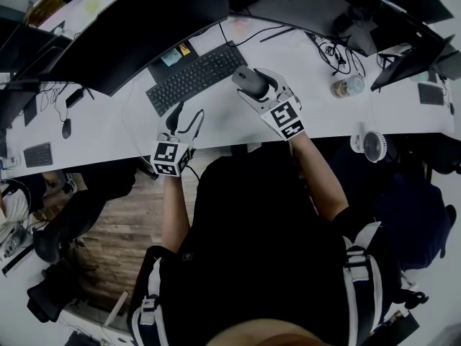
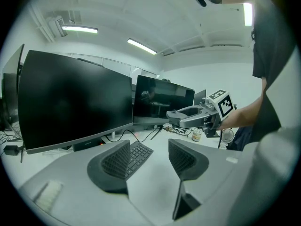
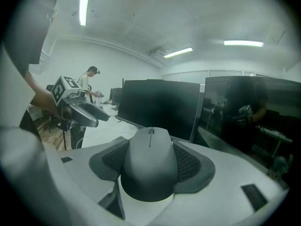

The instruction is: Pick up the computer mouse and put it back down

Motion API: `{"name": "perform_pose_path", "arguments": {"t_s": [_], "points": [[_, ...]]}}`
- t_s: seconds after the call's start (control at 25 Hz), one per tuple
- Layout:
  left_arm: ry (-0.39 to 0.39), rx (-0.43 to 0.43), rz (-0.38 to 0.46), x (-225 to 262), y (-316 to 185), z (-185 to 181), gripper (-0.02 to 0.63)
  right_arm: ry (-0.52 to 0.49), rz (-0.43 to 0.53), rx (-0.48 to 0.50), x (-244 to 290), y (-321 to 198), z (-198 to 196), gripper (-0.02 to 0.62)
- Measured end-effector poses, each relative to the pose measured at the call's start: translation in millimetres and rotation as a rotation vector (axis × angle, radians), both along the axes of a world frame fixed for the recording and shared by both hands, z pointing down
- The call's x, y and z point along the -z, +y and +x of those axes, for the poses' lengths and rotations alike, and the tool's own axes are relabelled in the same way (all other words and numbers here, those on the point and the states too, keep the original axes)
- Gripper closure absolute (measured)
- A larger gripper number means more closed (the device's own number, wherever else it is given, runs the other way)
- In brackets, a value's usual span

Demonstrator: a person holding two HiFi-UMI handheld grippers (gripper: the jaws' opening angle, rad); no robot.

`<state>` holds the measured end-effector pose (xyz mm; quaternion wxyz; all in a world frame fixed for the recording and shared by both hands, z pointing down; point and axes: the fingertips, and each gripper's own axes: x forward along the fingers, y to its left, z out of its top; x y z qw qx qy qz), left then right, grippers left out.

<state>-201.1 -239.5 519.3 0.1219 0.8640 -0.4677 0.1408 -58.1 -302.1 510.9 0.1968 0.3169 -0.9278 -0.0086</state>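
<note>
— Where is the computer mouse [image 3: 149, 161]?
— Between the jaws of the right gripper [image 1: 251, 85]; both pads press its sides, and it hangs clear of the white desk [image 1: 108, 125], just beside the keyboard's [image 1: 198, 76] right end.
— And the left gripper [image 2: 148, 161]?
— Jaws apart, nothing between them — it sits low over the desk's near edge, in front of the keyboard; a black monitor [image 1: 144, 27] stands behind.

Right of the right claw [image 1: 253, 85], which clamps the mouse [image 1: 245, 78], bare desk [image 1: 317, 114] runs out to a jar [image 1: 347, 86] and tangled cables [image 1: 333, 52]. On its left the keyboard [image 1: 196, 76] blocks the way, and monitors [image 1: 137, 27] wall off the far side. The left claw [image 1: 185, 117], jaws apart, sits just short of the keyboard, with open desk to its left.
</note>
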Motion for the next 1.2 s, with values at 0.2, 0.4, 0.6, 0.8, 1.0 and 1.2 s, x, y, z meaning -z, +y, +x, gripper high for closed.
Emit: {"name": "perform_pose_path", "arguments": {"t_s": [0.2,0.4,0.6,0.8,1.0,1.2], "points": [[0.0,0.006,-0.002,-0.8,-0.6,-3.8,0.353,0.007,-0.001,-0.001,-2.1,-1.1,-0.6,0.302],[0.002,0.01,-0.003,-0.5,-0.6,-3.3,0.354,0.01,-0.004,0.001,-2.3,-1.6,0.0,0.302],[0.004,0.014,-0.009,-3.2,1.9,-1.3,0.354,0.012,-0.011,0.015,-5.9,-0.7,-4.1,0.302],[0.001,0.036,-0.016,-4.9,6.7,-4.6,0.354,0.012,-0.028,0.042,-13.3,1.3,-12.6,0.302],[-0.002,0.08,-0.031,-8.7,13.9,-17.8,0.354,0.018,-0.051,0.082,-23.8,3.8,-26.3,0.302],[-0.003,0.131,-0.05,-12.9,24.0,-31.1,0.354,0.026,-0.078,0.135,-35.1,6.6,-44.7,0.302]]}}
